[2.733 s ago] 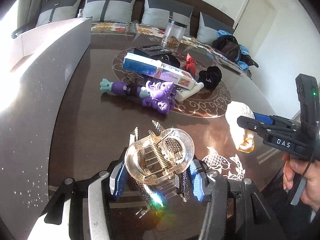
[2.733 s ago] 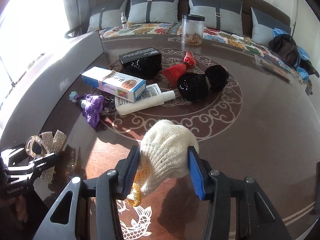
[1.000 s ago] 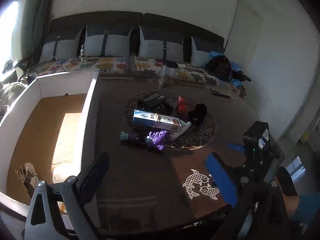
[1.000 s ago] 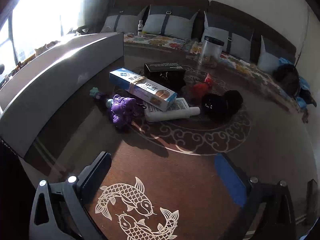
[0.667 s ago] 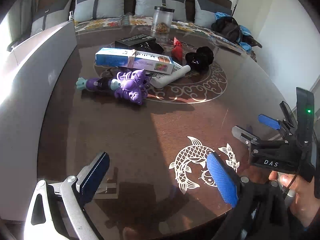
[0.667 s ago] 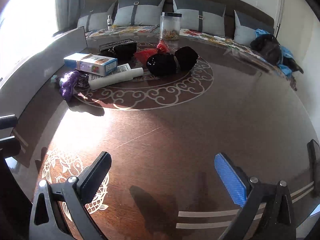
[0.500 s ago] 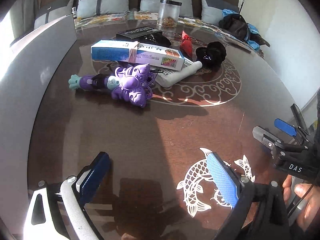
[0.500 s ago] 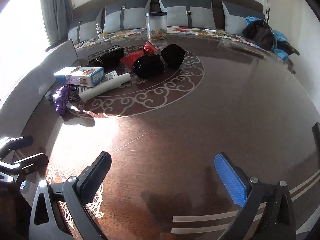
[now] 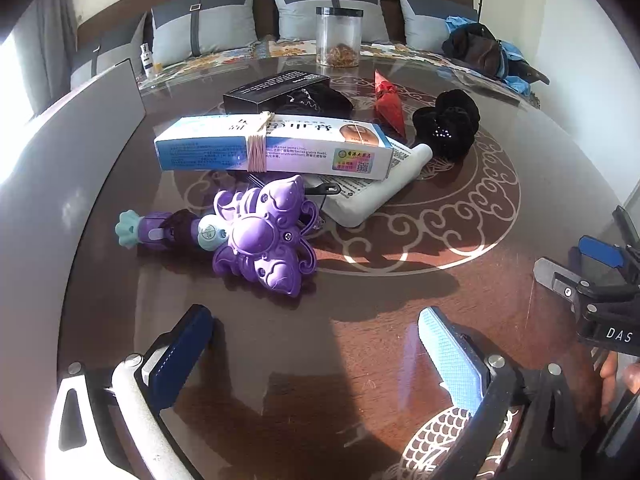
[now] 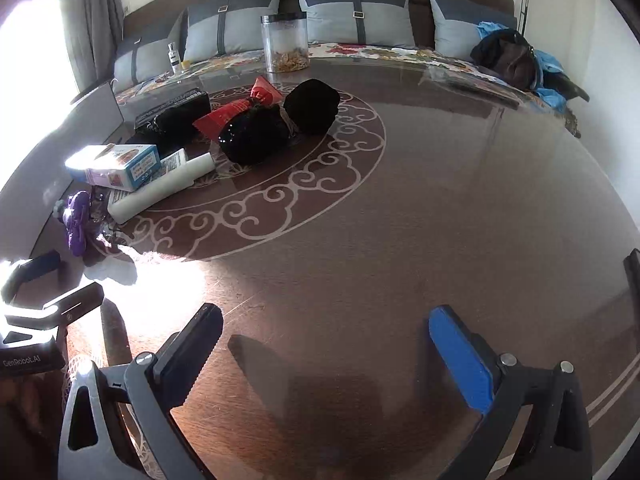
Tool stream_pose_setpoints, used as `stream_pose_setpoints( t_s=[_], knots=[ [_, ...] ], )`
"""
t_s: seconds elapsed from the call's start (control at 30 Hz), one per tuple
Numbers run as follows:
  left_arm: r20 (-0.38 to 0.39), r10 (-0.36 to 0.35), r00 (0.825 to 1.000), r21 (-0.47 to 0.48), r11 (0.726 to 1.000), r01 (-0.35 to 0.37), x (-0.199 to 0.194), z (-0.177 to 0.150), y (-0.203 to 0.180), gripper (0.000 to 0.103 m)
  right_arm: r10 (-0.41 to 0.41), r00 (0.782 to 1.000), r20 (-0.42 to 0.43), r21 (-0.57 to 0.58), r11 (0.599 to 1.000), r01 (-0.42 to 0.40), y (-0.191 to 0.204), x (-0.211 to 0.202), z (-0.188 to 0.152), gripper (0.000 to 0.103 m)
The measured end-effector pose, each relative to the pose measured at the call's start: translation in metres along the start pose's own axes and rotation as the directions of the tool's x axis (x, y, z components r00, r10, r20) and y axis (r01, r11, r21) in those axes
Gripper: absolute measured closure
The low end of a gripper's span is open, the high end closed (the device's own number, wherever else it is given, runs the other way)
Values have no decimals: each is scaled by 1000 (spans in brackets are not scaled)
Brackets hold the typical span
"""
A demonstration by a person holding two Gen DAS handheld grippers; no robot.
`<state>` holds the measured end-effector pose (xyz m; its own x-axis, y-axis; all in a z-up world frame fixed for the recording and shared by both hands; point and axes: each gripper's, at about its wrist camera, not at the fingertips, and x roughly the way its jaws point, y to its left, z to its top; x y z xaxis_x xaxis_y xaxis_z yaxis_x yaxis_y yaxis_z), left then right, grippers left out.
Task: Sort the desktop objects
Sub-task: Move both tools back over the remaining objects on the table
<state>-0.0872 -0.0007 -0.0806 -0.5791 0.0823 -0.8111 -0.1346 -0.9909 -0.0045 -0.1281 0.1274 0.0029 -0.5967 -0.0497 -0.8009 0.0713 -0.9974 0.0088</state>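
A purple butterfly toy wand lies on the dark table just ahead of my left gripper, which is open and empty. Behind it lie a blue and white box, a white tube, a black box, a red packet and black hair ties. My right gripper is open and empty over bare table, far from the pile; it also shows in the left wrist view. The right wrist view shows the black hair ties, box, tube and wand.
A white bin wall runs along the table's left side. A clear jar stands at the far edge of the table. A sofa with grey cushions and a dark bag lie behind.
Both grippers held items 2.7 s ago, a hair clip left and a knit item right, and are now open and empty. The left gripper has come closer to the purple wand.
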Motion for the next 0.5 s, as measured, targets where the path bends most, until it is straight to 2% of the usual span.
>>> stream_pose_setpoints(
  t_s=[0.5],
  knots=[
    [2, 1, 1000, -1, 1000, -1, 1, 0, -1, 0, -19, 1000, -7, -14, 1000, 19, 4, 8, 8, 0]
  ],
)
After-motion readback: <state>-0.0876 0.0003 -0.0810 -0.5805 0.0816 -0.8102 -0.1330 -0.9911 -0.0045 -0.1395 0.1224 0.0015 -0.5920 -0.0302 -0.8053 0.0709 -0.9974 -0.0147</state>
